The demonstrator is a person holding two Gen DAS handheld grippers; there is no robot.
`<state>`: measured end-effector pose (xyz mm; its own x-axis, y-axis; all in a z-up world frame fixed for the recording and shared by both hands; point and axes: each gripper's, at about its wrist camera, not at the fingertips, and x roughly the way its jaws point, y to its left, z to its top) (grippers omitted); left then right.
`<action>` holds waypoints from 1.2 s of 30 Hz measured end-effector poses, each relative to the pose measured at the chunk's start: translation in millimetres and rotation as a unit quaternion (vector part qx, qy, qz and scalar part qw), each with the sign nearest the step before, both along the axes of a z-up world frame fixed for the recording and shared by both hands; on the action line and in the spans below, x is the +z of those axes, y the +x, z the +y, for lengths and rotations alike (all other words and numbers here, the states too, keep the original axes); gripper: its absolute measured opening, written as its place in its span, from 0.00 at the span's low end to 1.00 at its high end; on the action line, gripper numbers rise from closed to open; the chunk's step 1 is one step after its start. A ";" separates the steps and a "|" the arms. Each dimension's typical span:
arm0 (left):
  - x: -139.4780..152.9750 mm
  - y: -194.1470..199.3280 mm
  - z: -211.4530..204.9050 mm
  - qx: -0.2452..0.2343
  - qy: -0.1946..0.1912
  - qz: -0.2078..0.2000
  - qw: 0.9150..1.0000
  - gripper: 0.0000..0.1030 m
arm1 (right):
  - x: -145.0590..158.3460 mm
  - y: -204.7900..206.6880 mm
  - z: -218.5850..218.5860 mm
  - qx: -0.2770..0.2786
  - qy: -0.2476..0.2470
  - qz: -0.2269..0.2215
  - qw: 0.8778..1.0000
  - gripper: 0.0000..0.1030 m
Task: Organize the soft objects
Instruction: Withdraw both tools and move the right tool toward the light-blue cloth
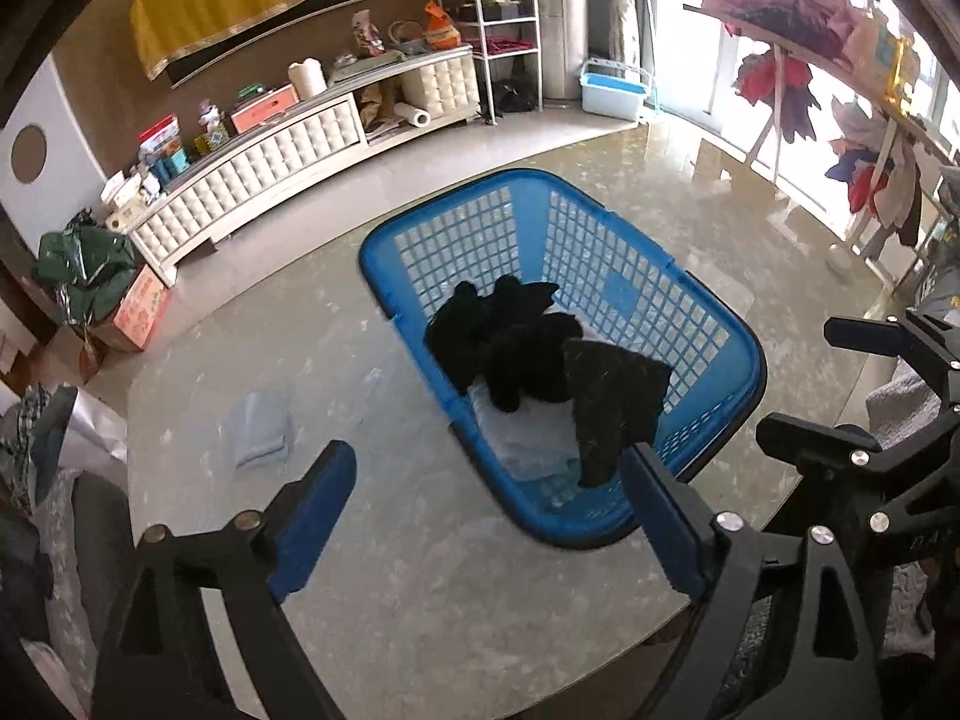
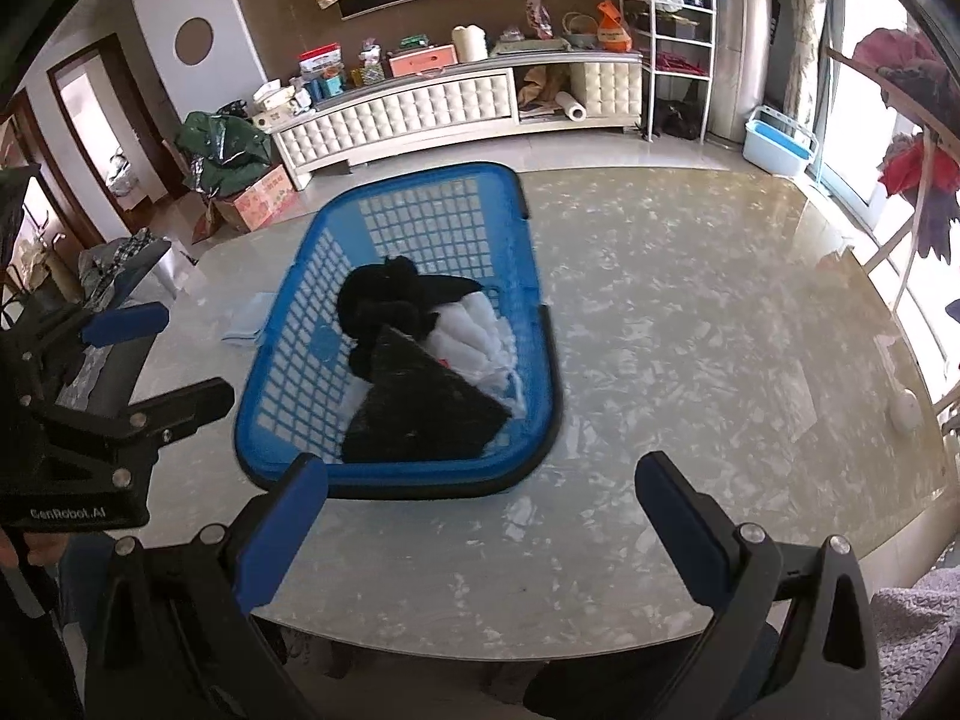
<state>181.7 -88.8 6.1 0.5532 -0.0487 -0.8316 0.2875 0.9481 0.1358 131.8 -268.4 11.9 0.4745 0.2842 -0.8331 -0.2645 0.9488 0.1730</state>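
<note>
A blue plastic laundry basket [image 1: 708,324] [image 2: 288,384] stands on the pale marble table [image 1: 420,588] [image 2: 690,360]. Inside it a heap of black garments [image 1: 510,342] [image 2: 384,300] lies on white cloth [image 1: 522,426] [image 2: 474,330]. A dark folded triangular cloth [image 1: 612,396] [image 2: 420,408] rests on top at the near end. My left gripper [image 1: 487,453] hovers open just above the basket's near rim, nothing between its fingers; its right fingertip is close beside the dark cloth. My right gripper [image 2: 480,471] is open over the table in front of the basket.
A light blue folded cloth [image 1: 261,429] [image 2: 249,318] lies on the table left of the basket. A small white object [image 2: 903,411] sits near the right table edge. Beyond stand a white cabinet [image 2: 420,108] and a drying rack with clothes [image 1: 810,42].
</note>
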 end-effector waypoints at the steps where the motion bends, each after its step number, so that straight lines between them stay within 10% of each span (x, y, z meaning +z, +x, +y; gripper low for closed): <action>1: 0.2 -3.2 5.5 0.004 -0.006 -0.002 1.000 0.91 | 0.7 -1.0 3.0 0.002 -0.001 0.000 1.000 1.00; 36: -19.9 -46.7 199.9 0.140 -0.105 -0.020 0.984 1.00 | -11.9 23.8 202.7 0.136 -0.052 -0.002 0.989 1.00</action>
